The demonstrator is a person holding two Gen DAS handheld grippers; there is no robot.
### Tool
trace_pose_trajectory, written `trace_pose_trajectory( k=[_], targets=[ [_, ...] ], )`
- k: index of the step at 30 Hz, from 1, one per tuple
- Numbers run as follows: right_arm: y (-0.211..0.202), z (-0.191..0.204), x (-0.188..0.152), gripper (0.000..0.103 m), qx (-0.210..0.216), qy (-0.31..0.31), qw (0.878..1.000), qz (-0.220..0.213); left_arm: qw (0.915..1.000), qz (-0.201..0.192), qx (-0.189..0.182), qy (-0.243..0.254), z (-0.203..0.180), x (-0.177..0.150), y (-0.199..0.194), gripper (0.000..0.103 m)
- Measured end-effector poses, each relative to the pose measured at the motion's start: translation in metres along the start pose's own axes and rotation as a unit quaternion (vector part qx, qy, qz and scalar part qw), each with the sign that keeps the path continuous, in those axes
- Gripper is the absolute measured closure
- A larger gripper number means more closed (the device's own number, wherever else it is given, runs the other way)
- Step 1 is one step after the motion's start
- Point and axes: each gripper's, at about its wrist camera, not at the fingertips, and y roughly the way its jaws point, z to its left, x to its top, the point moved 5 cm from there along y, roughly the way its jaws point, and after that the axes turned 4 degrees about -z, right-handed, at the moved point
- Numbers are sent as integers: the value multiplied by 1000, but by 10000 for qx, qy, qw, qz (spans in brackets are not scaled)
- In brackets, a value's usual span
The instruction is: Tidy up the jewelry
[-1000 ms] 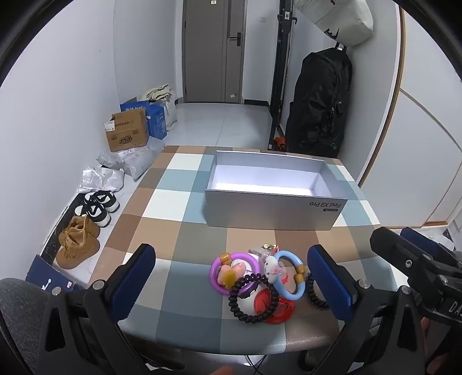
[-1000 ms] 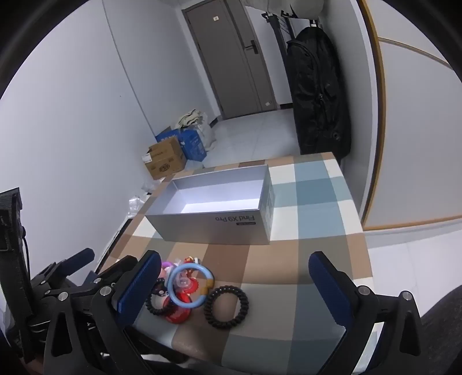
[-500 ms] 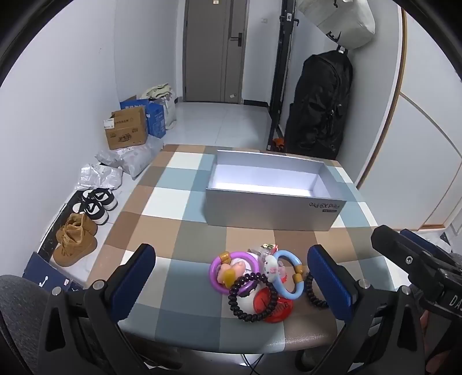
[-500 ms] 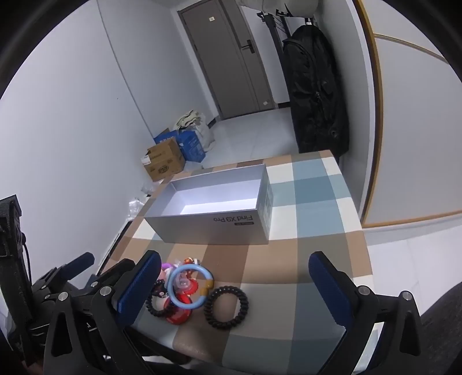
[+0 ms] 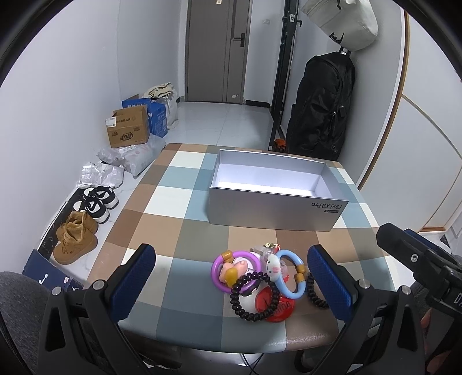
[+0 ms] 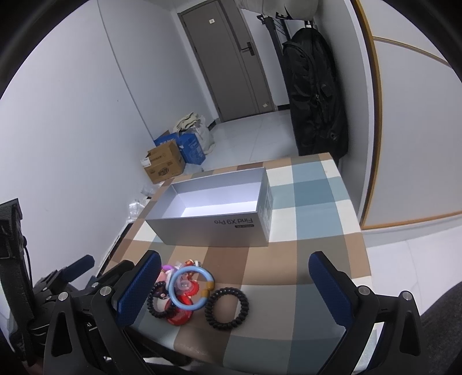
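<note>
Shoes (image 5: 86, 228) show leftward only; box (image 6: 213, 213) empty.

This was a home, an entrance hall by the look of it. A grey front door (image 5: 215, 50) with a lever handle closed off the far end, white floor tiles (image 5: 228, 124) running up to it. Shoes lined the left wall: tan boots (image 5: 75, 238) and black-and-white sneakers (image 5: 96, 202). Beside them sat delivery clutter, a brown cardboard carton (image 5: 128, 131), a blue box (image 5: 157, 116) and plastic mailer bags (image 5: 127, 157). A black backpack (image 5: 320, 106) hung from a coat rack (image 5: 281, 72), a pale bag (image 5: 343, 21) above it. A small table wore a checked cloth (image 5: 179, 207).
</note>
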Motion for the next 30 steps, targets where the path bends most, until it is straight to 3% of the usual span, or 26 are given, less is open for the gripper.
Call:
trace_pose_trajectory(
  k=[30],
  targets=[
    [-1,-1,-1,0,-29,34,10000,10,9999,48,-112,-30,-1,-3,0,1]
  ],
)
